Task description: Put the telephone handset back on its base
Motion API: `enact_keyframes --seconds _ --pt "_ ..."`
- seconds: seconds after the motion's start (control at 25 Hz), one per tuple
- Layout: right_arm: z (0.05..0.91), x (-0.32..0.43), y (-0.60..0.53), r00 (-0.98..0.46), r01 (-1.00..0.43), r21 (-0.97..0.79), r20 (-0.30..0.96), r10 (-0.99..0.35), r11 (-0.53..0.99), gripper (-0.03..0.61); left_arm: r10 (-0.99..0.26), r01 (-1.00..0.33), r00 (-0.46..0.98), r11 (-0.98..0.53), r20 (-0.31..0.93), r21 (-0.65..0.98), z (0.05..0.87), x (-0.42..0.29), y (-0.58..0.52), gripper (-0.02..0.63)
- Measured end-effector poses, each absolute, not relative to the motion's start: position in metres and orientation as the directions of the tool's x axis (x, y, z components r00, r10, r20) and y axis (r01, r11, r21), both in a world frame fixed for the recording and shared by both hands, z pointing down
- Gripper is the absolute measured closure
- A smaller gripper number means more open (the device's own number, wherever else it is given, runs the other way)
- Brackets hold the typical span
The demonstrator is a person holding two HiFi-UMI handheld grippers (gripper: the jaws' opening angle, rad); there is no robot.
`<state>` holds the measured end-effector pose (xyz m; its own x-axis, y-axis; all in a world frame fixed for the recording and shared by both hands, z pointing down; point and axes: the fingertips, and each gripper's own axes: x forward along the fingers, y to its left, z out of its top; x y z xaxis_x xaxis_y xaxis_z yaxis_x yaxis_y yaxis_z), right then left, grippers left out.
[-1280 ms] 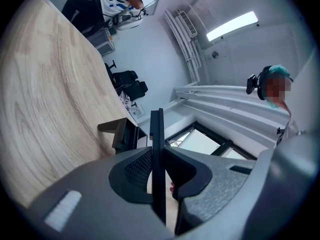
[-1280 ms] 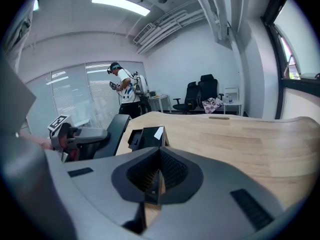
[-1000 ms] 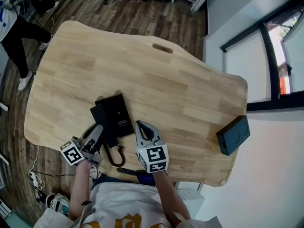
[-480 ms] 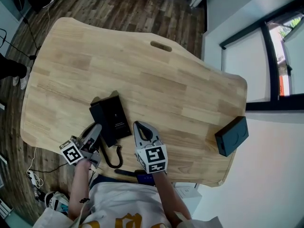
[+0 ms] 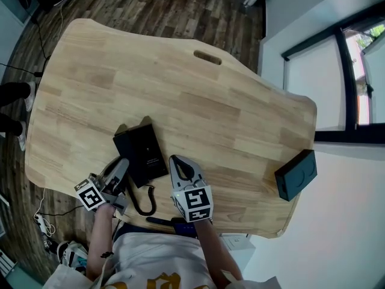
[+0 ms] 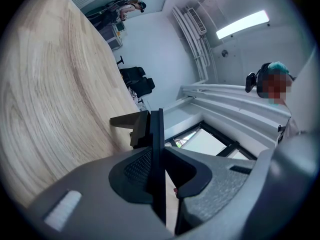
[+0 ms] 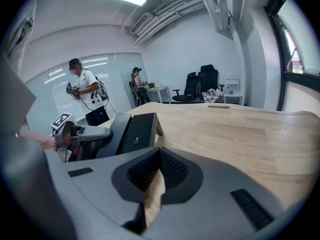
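The black telephone base point(image 5: 146, 152) lies near the table's front edge, also seen from the right gripper view as a sloped panel point(image 7: 140, 131). The handset point(image 5: 123, 144) rests along the base's left side. My left gripper point(image 5: 121, 165) is at the handset's near end, shut on it; in the left gripper view the handset is a thin black edge point(image 6: 156, 134) between the pads. A coiled cord point(image 5: 143, 200) hangs off the front. My right gripper point(image 5: 179, 160) is just right of the base, shut and empty.
A black box point(image 5: 296, 174) sits at the wooden table's point(image 5: 198, 107) right edge. A handle slot point(image 5: 207, 57) is cut near the far edge. Two people point(image 7: 87, 96) stand beyond the table, and office chairs point(image 7: 202, 81) stand at the back.
The person at the left edge of the head view has moved away. Both grippers and the telephone look as they did before.
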<state>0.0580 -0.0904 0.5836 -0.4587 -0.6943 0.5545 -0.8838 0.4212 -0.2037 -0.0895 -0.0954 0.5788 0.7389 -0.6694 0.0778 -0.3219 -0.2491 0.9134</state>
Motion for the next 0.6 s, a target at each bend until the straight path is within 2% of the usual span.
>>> enact_keyframes --seconds 0.6 --pt "0.5861 0.0558 -0.0931 -0.458 -0.885 -0.213 0.556 -0.694 0.414 0.572 -0.663 -0.322 0.745 -0.254 0.079 0.912 0.5824 -0.09 -0.0962 0.538"
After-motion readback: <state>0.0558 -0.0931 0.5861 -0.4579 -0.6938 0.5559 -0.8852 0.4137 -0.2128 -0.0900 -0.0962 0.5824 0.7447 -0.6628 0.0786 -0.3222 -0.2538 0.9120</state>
